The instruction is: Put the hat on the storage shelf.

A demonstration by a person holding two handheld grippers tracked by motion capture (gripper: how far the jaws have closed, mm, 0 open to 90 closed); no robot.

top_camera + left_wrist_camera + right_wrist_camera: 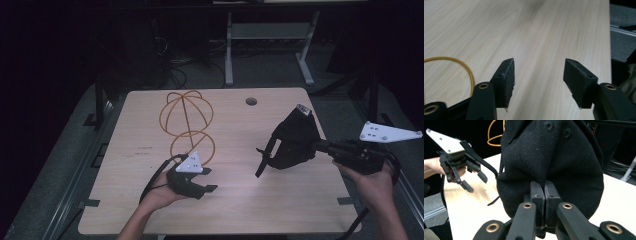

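Black canvas bag [294, 141] hangs pinched in the right hand-held gripper [544, 195] at three o'clock; the left hand-held gripper [538, 77], spread and empty, sits at seven o'clock on the table [150, 210].

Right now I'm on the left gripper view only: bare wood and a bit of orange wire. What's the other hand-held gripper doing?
Observer: The right hand-held gripper is shut on a black cloth bag, pinching its fabric.
Operator: Bag on the table?
Observer: In the high view the bag hangs at the gripper, over the table's right half; whether it touches the wood I can't tell.
Operator: And that wire?
Observer: It's an orange wire frame of round loops, lying just beyond the left hand-held gripper, whose jaws are open with nothing between them.
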